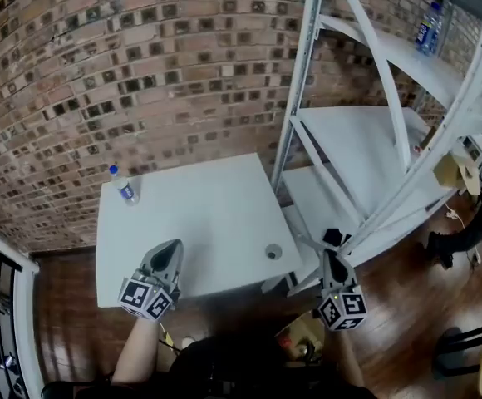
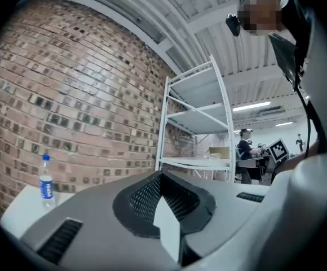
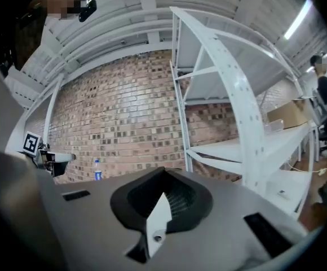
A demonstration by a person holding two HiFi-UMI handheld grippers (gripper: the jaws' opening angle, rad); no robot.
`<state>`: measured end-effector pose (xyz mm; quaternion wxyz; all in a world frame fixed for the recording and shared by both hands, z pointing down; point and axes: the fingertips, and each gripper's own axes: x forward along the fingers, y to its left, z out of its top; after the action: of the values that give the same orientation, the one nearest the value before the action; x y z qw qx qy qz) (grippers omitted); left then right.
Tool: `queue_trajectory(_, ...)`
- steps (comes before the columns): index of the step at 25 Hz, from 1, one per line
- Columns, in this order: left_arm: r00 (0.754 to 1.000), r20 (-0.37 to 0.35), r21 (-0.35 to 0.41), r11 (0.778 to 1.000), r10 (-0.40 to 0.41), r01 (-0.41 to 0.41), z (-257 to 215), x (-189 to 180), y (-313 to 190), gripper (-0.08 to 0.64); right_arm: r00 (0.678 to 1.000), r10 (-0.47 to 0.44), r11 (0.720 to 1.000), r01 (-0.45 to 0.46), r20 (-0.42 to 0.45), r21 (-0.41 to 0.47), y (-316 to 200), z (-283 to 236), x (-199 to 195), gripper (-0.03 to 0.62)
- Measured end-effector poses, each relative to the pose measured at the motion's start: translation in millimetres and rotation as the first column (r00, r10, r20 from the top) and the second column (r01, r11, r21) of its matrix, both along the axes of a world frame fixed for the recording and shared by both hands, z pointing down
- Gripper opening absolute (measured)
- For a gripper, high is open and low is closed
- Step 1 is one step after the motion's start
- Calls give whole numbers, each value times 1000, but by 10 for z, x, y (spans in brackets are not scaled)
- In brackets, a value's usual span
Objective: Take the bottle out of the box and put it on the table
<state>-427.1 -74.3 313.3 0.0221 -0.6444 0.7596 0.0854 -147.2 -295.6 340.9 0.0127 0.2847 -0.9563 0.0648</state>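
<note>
Over the near edge of the table (image 1: 224,214), head view: left gripper (image 1: 168,249) above the near left part, right gripper (image 1: 334,258) just off the near right corner, beside the rack (image 1: 366,135). Bottle (image 1: 125,184) stands upright at the far left corner, well apart from both. Small round grey object (image 1: 272,252) near the right edge. Cardboard box (image 1: 450,171) sits on a rack shelf; contents not visible. Second bottle (image 1: 428,27) on the top shelf.

Left gripper view: left gripper (image 2: 166,219) closed, jaws together, nothing between them. Bottle upright on the table to the left; box far off on the shelf, inside hidden.

Right gripper view: right gripper (image 3: 159,216) likewise closed and empty. Bottle small and distant; box on the shelf, interior not shown.

Judgement: with the bottle already on the table and both grippers empty, placement looks done. For a further fetch, part the jaws before entering the box, take the bottle by its body, and lift straight up clear of the flaps.
</note>
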Motion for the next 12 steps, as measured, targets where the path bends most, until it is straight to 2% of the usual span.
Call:
queue_trajectory(6, 983, 16, 21, 983, 181, -181, -96, 588, -732, 5, 985, 171, 985, -171, 1, 4, -210, 20, 944, 1)
queue_trajectory(12, 930, 16, 30, 929, 368, -368, -150, 1123, -1092, 5, 940, 340, 940, -340, 25, 29, -82, -108, 1618, 2)
